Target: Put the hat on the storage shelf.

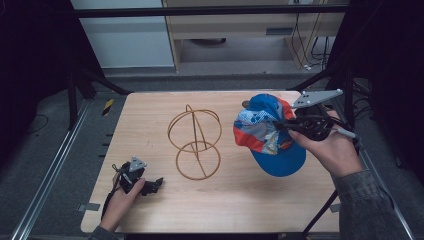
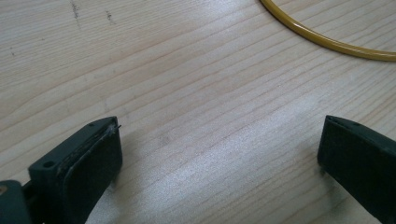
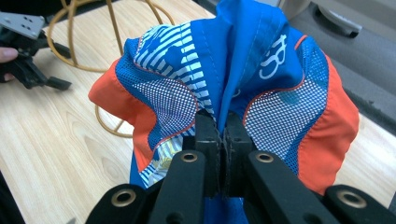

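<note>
A blue, orange and white cap (image 1: pixel 267 132) hangs above the right side of the wooden table (image 1: pixel 150 205). My right gripper (image 1: pixel 281 124) is shut on its crown fabric; in the right gripper view the jaws pinch a fold of the cap (image 3: pixel 243 70) at the right gripper (image 3: pixel 223 128). A yellow wire stand (image 1: pixel 194 142) made of rings stands upright at the table's middle, left of the cap. My left gripper (image 1: pixel 156 184) rests low at the front left, open over bare wood with nothing between its fingers (image 2: pixel 88 158). An arc of the wire stand's base ring (image 2: pixel 327 42) lies beyond it.
Metal rails (image 1: pixel 50 170) run along the table's left side, and a black frame bar (image 1: pixel 200 11) crosses at the back. A cabinet with cables (image 1: pixel 305 45) stands behind the table. Bare wood lies between the stand and the front edge.
</note>
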Demonstrator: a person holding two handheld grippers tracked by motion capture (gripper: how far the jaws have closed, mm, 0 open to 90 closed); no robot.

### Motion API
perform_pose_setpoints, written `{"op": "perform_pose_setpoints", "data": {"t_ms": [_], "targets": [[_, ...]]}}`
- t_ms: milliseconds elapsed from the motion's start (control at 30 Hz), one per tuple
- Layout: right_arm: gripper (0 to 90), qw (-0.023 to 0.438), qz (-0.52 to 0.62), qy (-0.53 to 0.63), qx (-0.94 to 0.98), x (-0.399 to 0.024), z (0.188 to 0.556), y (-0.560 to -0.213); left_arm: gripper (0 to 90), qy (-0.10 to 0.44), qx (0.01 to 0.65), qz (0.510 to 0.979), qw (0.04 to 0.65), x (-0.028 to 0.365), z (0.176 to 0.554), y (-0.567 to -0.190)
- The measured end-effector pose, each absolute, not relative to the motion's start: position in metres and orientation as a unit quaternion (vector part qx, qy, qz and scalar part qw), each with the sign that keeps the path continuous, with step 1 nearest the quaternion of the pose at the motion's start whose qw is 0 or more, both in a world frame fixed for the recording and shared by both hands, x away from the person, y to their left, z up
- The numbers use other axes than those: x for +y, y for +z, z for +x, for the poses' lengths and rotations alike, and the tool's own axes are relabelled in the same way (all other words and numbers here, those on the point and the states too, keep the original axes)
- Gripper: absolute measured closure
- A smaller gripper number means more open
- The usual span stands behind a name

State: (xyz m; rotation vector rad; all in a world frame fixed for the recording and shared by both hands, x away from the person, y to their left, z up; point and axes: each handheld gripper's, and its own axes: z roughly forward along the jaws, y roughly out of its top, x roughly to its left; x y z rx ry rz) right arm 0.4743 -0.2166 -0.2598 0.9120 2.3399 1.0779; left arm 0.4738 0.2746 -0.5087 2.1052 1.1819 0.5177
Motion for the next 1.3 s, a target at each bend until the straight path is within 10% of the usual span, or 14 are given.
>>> {"op": "perform_pose_setpoints", "data": {"t_ms": [1300], "targets": [[88.0, 0.209, 0.225, 0.454, 0.837, -0.126, 0.479, -0.197, 0.0, 0.197, 0.448, 0.805, 0.335, 0.273, 0.474, -0.509]]}}
